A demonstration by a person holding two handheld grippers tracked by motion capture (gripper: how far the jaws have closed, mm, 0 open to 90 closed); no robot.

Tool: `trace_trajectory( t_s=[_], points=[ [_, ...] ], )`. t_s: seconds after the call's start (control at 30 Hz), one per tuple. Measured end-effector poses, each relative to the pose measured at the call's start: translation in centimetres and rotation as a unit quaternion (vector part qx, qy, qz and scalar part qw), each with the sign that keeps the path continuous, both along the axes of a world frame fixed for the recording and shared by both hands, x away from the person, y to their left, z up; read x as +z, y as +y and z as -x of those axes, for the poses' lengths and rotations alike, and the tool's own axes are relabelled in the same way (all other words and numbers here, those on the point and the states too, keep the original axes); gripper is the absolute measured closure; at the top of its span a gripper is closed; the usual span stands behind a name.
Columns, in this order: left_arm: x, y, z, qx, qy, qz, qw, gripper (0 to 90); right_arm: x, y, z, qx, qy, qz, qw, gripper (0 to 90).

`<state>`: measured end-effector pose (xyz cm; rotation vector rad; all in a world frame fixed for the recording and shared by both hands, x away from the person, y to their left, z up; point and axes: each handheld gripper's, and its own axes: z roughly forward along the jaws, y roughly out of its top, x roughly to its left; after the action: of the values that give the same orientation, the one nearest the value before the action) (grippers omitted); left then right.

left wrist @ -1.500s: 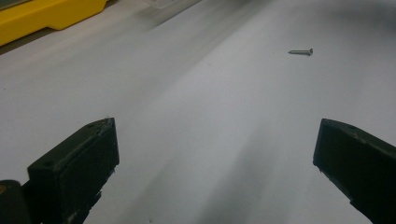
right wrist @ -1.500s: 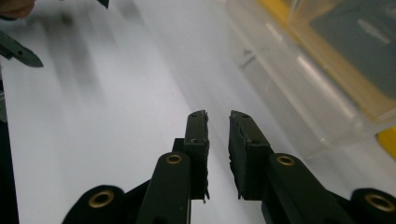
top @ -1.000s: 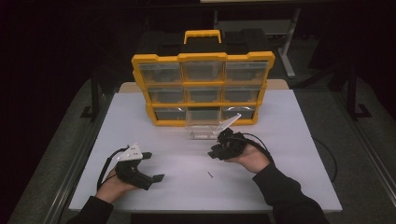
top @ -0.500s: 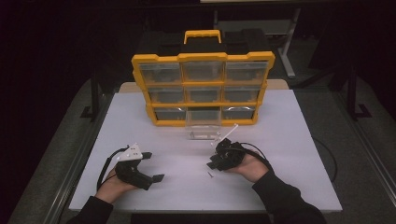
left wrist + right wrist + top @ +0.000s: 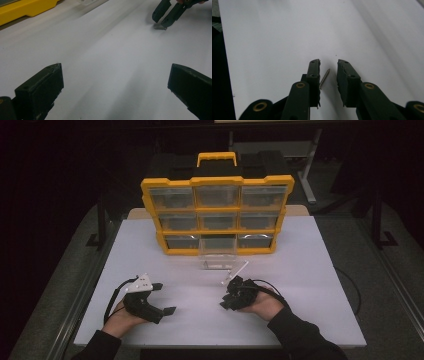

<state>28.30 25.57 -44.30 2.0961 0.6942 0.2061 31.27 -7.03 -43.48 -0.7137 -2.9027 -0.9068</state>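
Note:
A small metal screw [image 5: 324, 78] lies on the white table [image 5: 305, 270], also seen as a small grey piece [image 5: 160, 28] in the left gripper view. My right gripper [image 5: 328, 62] points down at it with the screw between its two jaws. The jaws have just been closing, and a gap still shows beside the screw, closest to the left pad. In the high view the right gripper [image 5: 225, 304] is near the table's front middle. My left gripper [image 5: 164, 298] rests at the front left, its jaws [image 5: 115, 72] wide open with nothing between them.
A yellow organizer box [image 5: 217, 181] with clear drawers stands upright at the back of the table. One clear drawer [image 5: 217, 256] is pulled out onto the table in front of it. A white strip [image 5: 236, 271] sticks up by the right hand.
My right gripper has moved down and toward the front edge, away from the clear drawer, and now points onto the table. The left gripper has kept still.

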Motion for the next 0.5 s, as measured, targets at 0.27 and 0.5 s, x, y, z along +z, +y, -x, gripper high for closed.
trace_trajectory(
  t_s=[0.27, 0.5],
  points=[
    [0.03, -0.04, 0.01, 0.000, -0.001, -0.001, 1.0000, 0.0, -0.37, 0.15, 0.09, 0.006, -0.002, 0.013, 0.9999, 79.4],
    [0.16, -0.31, -0.04, 0.000, -0.002, -0.001, 1.0000, 0.0, -0.48, -0.04, 0.16, 0.002, -0.006, 0.014, 0.9999, 84.8]
  ],
)
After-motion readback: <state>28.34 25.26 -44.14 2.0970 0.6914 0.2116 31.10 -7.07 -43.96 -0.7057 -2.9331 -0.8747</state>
